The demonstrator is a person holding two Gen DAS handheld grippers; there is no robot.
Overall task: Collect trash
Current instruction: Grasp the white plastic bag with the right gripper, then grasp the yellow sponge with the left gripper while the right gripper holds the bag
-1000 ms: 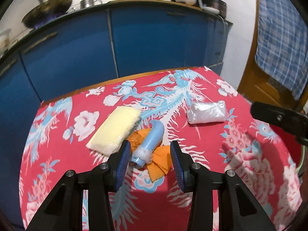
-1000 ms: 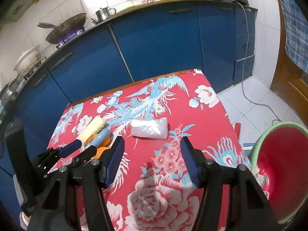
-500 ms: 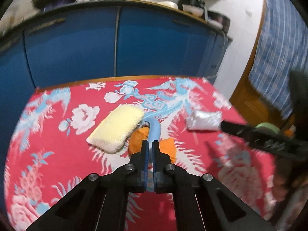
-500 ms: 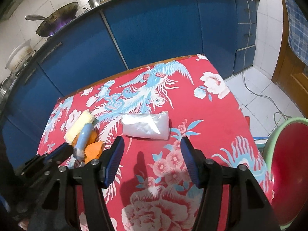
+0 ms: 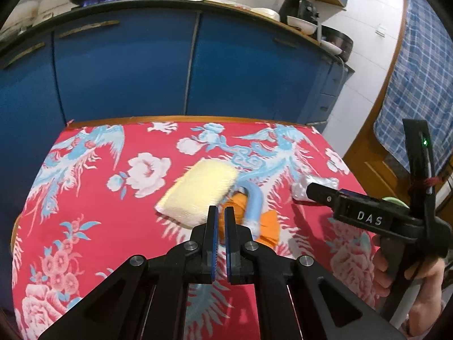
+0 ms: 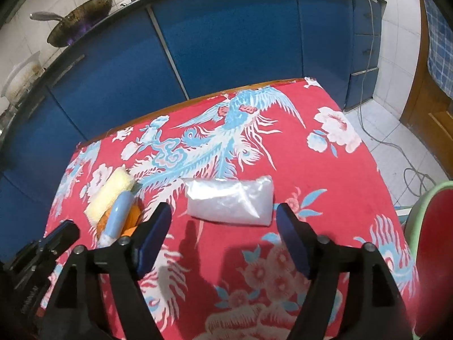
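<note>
Trash lies on a red flowered tablecloth [image 6: 325, 175]. A clear plastic bag [image 6: 229, 201] sits flat between the spread fingertips of my right gripper [image 6: 223, 212], whose jaws are opening and whose pads do not touch it. To the left lie a pale yellow spongy pack [image 5: 198, 192], a light blue tube [image 5: 253, 201] and an orange wrapper [image 5: 269, 223] under the tube. My left gripper [image 5: 220, 215] is shut just in front of the orange wrapper, with nothing visible between its pads. The right gripper [image 5: 314, 191] hides most of the bag in the left wrist view.
A red basin with a green rim [image 6: 416, 212] stands beside the table's right edge. Blue kitchen cabinets [image 6: 226, 36] run behind the table, with a wok [image 6: 79, 19] over a flame on the counter. A cable [image 6: 396, 144] lies on the tiled floor. A hand [image 5: 402, 280] holds the right gripper.
My left gripper shut from open around the blue tube and now sits closed beside it. My right gripper sank towards the clear bag and its jaws spread wider.
</note>
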